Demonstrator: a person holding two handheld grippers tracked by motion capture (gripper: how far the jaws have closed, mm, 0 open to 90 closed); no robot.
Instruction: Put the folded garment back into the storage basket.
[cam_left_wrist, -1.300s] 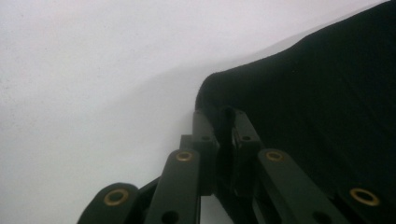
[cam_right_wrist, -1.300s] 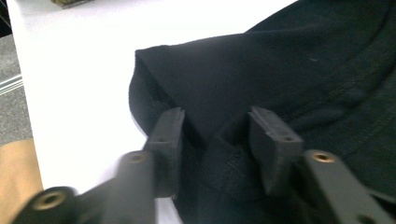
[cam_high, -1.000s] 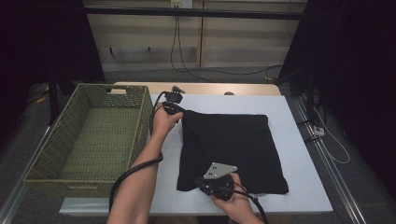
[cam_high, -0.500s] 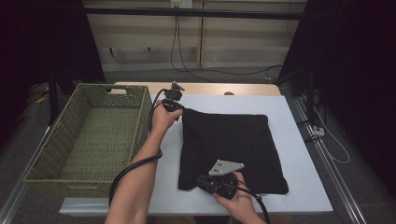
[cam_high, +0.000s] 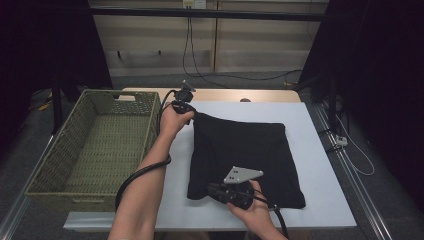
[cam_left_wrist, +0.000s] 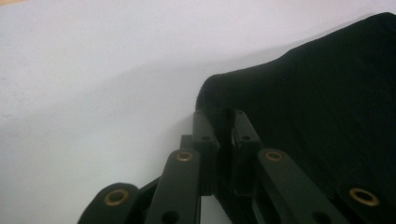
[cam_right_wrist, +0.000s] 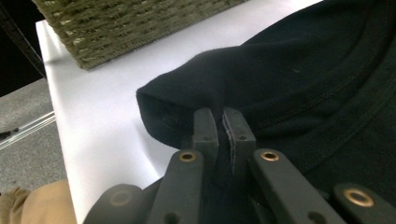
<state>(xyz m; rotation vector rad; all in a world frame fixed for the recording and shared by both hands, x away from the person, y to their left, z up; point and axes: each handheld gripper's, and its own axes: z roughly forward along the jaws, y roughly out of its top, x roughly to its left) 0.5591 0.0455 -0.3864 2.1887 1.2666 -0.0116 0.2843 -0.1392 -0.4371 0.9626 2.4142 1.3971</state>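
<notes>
A black garment is laid flat on the white table, just to the right of the green woven basket, which stands empty. The garment is already folded into a compact, roughly square packet (a stitched seam can be made out in the right gripper view), so the folding appears largely done.

The far corner of the garment nearest the basket is held by the left gripper; in the left gripper view its jaws are pressed together with a ridge of black cloth pinched between them. The near corner on the basket side is held by the right gripper, and in the right gripper view a bunched fold of the garment is clamped between its jaws, with the basket's woven wall visible just beyond.

Both corners along the basket-side edge are thus gripped, and the cloth there is barely raised from the table. What seems left is either one more fold across the packet or, more likely judging by the empty basket beside it, a lift and a transfer into the basket. Nothing has been placed inside the basket yet.
</notes>
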